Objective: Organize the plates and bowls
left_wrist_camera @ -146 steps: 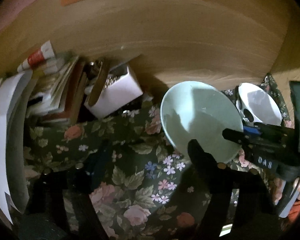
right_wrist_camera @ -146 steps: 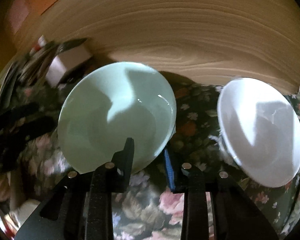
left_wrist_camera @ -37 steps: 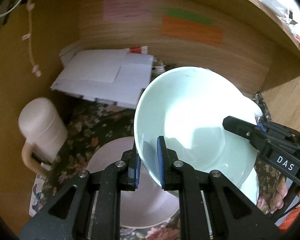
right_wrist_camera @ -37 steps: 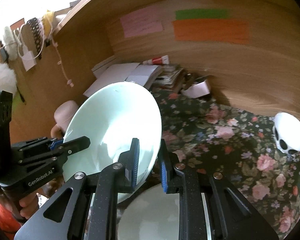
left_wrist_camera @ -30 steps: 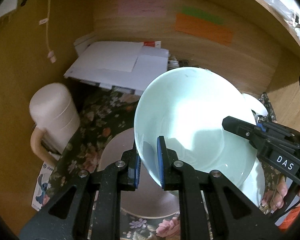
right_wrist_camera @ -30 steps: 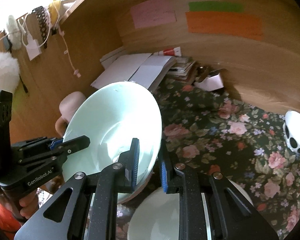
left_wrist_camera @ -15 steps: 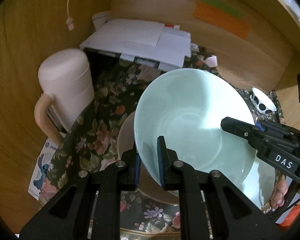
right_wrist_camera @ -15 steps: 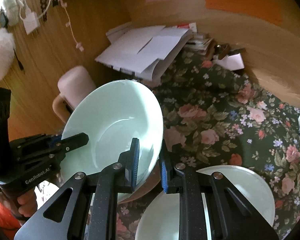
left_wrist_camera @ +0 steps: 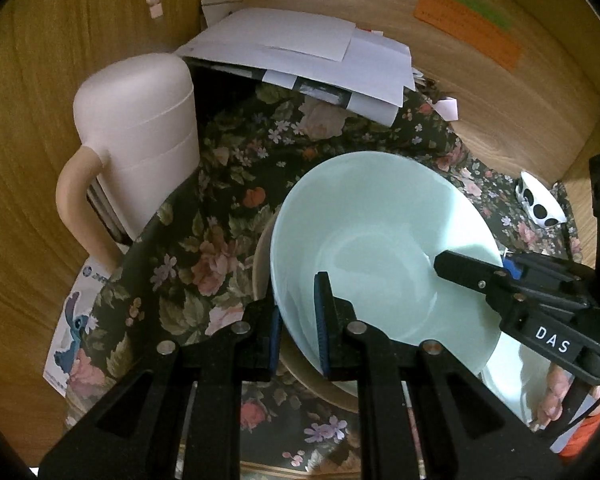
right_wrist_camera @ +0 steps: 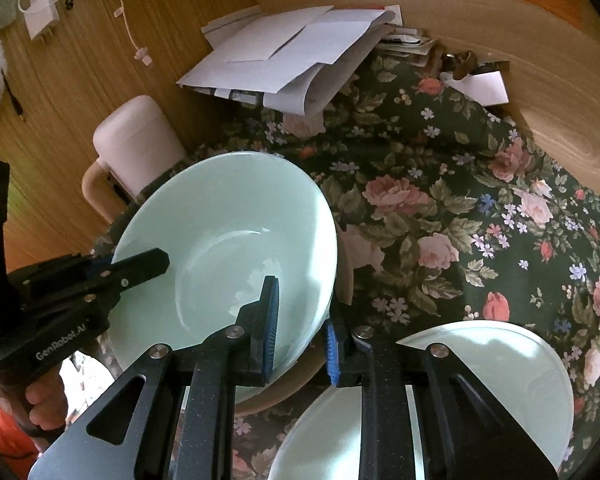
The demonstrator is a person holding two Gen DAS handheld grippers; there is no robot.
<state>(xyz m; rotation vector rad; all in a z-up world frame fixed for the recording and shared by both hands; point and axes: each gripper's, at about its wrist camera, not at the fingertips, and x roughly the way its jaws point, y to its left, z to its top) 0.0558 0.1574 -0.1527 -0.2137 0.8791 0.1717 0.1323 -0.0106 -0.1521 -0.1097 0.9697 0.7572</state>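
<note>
A pale green bowl (left_wrist_camera: 380,240) (right_wrist_camera: 228,252) is held between both grippers, low over a beige plate (left_wrist_camera: 262,264) (right_wrist_camera: 346,264) on the floral cloth. My left gripper (left_wrist_camera: 298,328) is shut on the bowl's near-left rim. My right gripper (right_wrist_camera: 300,324) is shut on its right rim. Each gripper shows in the other's view, clamped on the opposite rim. A pale green plate (right_wrist_camera: 500,368) lies at the lower right. A small white bowl with black spots (left_wrist_camera: 538,202) stands far right.
A pink lidded jug (left_wrist_camera: 140,128) (right_wrist_camera: 136,140) stands at the left by the wooden wall. A pile of white papers (left_wrist_camera: 308,52) (right_wrist_camera: 288,44) lies at the back. A small white box (right_wrist_camera: 484,86) sits at the back right. The floral cloth (right_wrist_camera: 480,216) covers the desk.
Both grippers have carried the green bowl from the back of the desk forward and down over the beige plate. It now hangs lower and more level.
</note>
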